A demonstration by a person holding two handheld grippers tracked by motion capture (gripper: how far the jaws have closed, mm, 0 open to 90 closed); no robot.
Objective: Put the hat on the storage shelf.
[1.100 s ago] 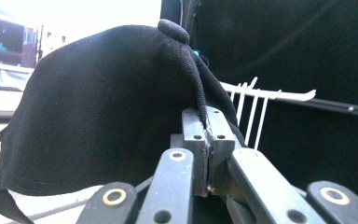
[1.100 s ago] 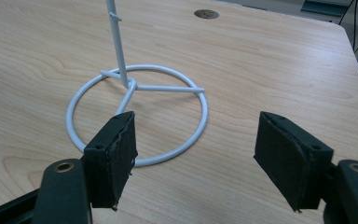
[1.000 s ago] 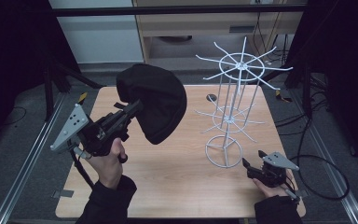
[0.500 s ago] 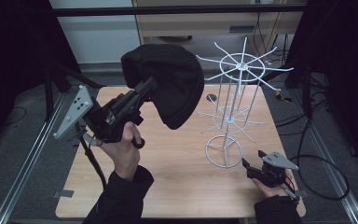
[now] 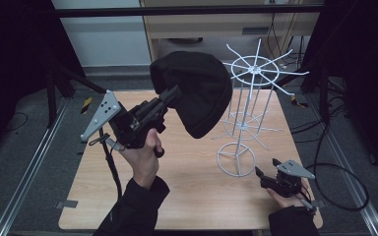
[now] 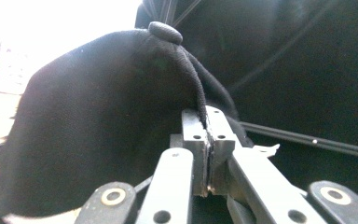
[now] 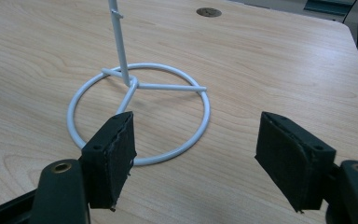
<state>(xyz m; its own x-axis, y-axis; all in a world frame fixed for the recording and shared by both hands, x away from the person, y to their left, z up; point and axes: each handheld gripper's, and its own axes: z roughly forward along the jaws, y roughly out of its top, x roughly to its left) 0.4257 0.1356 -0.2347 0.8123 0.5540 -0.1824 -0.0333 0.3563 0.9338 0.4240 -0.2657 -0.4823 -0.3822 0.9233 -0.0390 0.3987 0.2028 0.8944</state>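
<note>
A black cap [image 5: 197,91] hangs in the air over the table's far middle, held by a fold of its fabric. My left gripper [image 5: 171,95] is shut on that fold. In the left gripper view the jaws pinch a seam of the cap [image 6: 98,116], and its top button shows above them. Just right of the cap stands a white wire rack [image 5: 253,69] with spokes at its top. My right gripper [image 5: 261,173] rests low at the table's front right and stands open [image 7: 196,154], facing the rack's base ring [image 7: 208,109] with nothing between its pads.
The wooden table [image 5: 187,196] has a round grommet [image 7: 209,11] at the back. Metal rails run along both sides, and cables lie on the floor at the right [image 5: 334,167]. A cabinet stands behind the table.
My left gripper has carried the cap up and to the right, closer to the rack's top. The right gripper has stayed where it was.
</note>
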